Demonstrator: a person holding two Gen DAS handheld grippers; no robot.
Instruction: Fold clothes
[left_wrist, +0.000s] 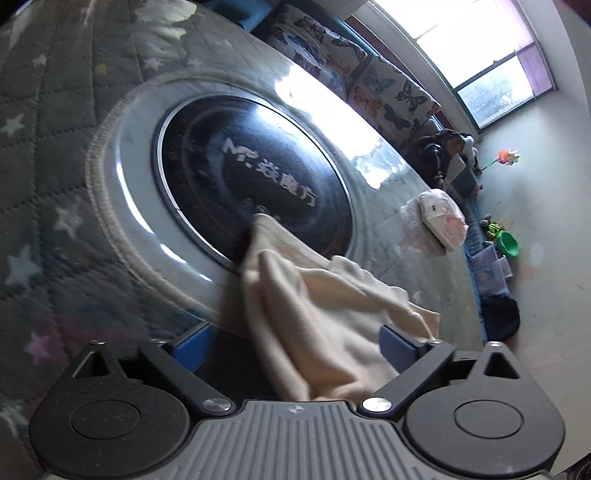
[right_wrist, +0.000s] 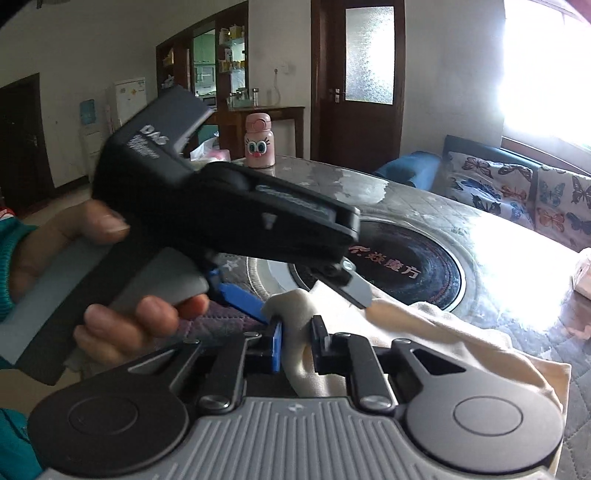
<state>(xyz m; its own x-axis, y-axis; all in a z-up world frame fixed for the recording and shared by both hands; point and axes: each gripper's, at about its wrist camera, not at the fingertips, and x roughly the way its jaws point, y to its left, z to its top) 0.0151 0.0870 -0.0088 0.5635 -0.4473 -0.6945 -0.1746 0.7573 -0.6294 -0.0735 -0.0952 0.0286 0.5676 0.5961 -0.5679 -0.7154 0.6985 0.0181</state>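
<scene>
A cream garment (left_wrist: 314, 295) lies rumpled on the round glass-topped table (left_wrist: 55, 184), one end reaching onto the black cooktop disc (left_wrist: 258, 177) at its centre. My left gripper (left_wrist: 295, 347) is open, its blue pads (left_wrist: 195, 347) wide apart with the cloth running loosely between them. In the right wrist view, my right gripper (right_wrist: 297, 343) is shut on a bunched fold of the cream garment (right_wrist: 461, 343). A hand holds the left gripper (right_wrist: 310, 304) just above it, fingers spread over the cloth.
A pink cartoon bottle (right_wrist: 258, 140) stands at the table's far side. A white plastic packet (left_wrist: 443, 218) lies near the table edge. Butterfly-print cushions (right_wrist: 517, 192) line a sofa behind, where a person (left_wrist: 443, 147) sits. Toys and a green bowl (left_wrist: 508, 243) lie on the floor.
</scene>
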